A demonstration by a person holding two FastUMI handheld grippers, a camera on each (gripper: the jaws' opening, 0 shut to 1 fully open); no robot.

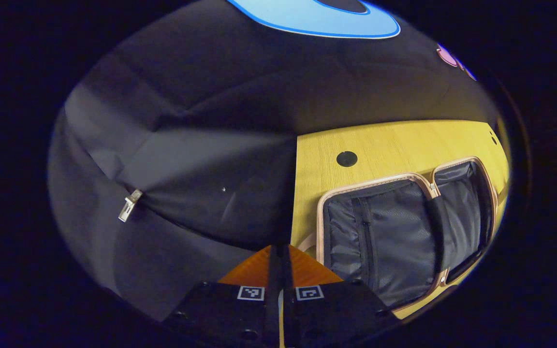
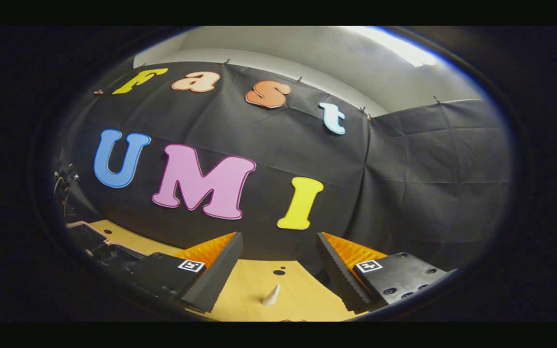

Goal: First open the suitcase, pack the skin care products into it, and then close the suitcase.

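Observation:
In the left gripper view the suitcase [image 1: 404, 232] lies open on the yellow wooden table [image 1: 380, 145]. Both of its halves show black lining inside a pale beige rim. My left gripper [image 1: 279, 249] is shut with nothing between its fingers, and it sits left of the suitcase near the table's edge. In the right gripper view my right gripper [image 2: 278, 241] is open and raised, facing the booth wall. A small white pointed tip [image 2: 271, 295] stands on the table [image 2: 249, 285] below the gap between its fingers, and the rest of that thing is hidden. A dark part of the suitcase [image 2: 92, 237] shows at the far left.
A round black hole [image 1: 346, 158] sits in the tabletop behind the suitcase. The black cloth wall hangs close on the left, with a metal clip [image 1: 131, 205] pinching it. Small dark holes [image 2: 279, 272] mark the table ahead of the right gripper.

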